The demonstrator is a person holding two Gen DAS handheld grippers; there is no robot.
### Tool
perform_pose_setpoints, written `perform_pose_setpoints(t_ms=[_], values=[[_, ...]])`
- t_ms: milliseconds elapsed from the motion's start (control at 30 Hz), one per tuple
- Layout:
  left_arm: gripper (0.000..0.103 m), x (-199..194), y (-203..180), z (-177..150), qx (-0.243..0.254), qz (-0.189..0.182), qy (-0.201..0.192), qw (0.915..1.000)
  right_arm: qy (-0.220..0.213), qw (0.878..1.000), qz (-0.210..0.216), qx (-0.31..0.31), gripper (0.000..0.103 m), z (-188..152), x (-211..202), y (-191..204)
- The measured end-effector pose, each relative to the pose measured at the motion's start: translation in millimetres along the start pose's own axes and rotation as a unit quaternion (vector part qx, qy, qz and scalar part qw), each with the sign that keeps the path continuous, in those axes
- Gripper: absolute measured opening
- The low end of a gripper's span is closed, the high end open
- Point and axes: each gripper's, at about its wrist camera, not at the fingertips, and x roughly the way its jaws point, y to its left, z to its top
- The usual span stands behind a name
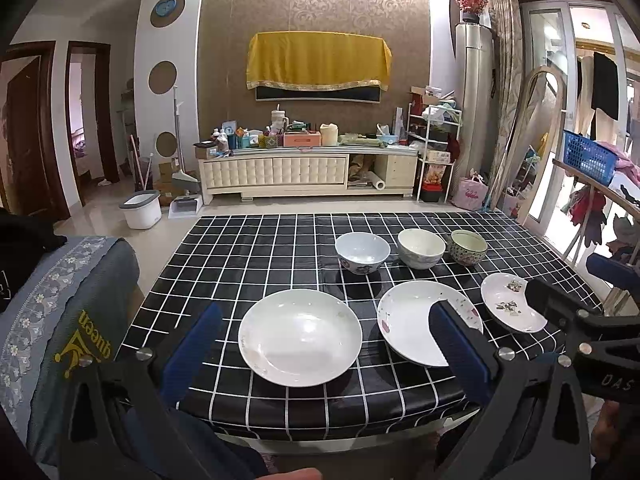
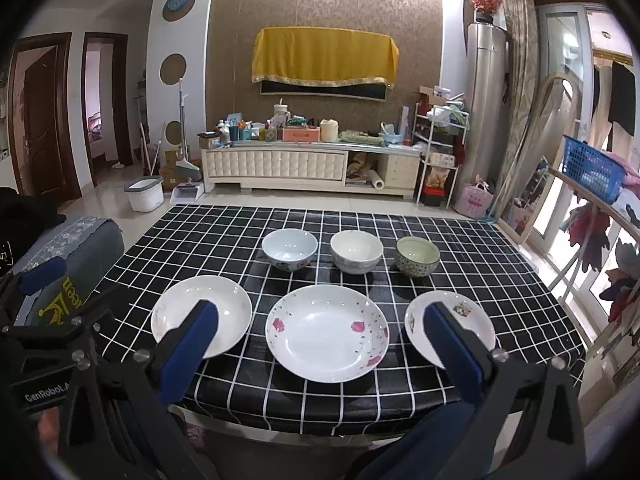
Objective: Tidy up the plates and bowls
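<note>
I judge nothing has been stacked yet: three plates sit in a near row and three bowls in a far row on the checked counter [image 2: 224, 232], all apart from one another. From my left gripper [image 1: 324, 344] I look straight down on the plain white plate [image 1: 300, 336] at the near left; from my right gripper [image 2: 320, 340] the pink-flowered plate [image 2: 327, 332] lies dead ahead, between the plain plate and the small plate [image 2: 450, 326] at the near right. Both sets of fingers stand wide apart, released, holding nothing and touching nothing, and both hover short of the counter's near edge. To start well, I would take the small plate first or last depending on the stack: the largest should stay at the bottom, so I would lift the small one by its near rim, one finger above and one below the lip, and keep it level because it seems to carry scraps or a printed pattern I cannot tell apart. The glazed rims will likely be slippery, so I would bite deep and close slowly. The bowls, pale blue [image 2: 290, 249] at far left, cream [image 2: 356, 256] in the middle, green-patterned [image 2: 418, 256] at far right, should nest afterwards, set down straight to avoid chipping.
</note>
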Motion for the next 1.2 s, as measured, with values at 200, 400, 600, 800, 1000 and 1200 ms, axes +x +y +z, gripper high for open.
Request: perform_pose_setpoints(t_ms=[200,400,600,800,1000,1200], values=[[0.102,0.8,-0.3,-0.5,0.000,-0.002,0.004,1.0000,0.001,1.000,-0.003,-0.001,0.103,0.3,1.1,-1.1],[0.102,1.1,-1.1,-1.8,0.001,-0.003,0.004,1.0000,0.006,1.000,-0.002,-0.004,0.103,-1.0,2.5,0.2],[0.102,0.8,-0.6,-2.1,0.002,-0.003,0.004,1.0000,0.006,1.000,-0.002,0.000,0.103,-1.1,1.6,-2.2],[0.102,3.4,0.3,-2.9,0.001,0.000,0.003,1.0000,0.008,1.000,-0.002,0.000,0.103,-2.0,2.0,-2.0],[0.102,4.1,0.7,-3.4,0.001,0.001,0.004,1.0000,0.011,1.000,0.000,-0.004,0.103,-2.2,1.8,-1.9],[0.102,2.9,0.9,-5.0,0.006,0.002,0.005,1.0000,0.015,1.000,0.001,-0.006,0.103,-1.7,2.9,0.3]])
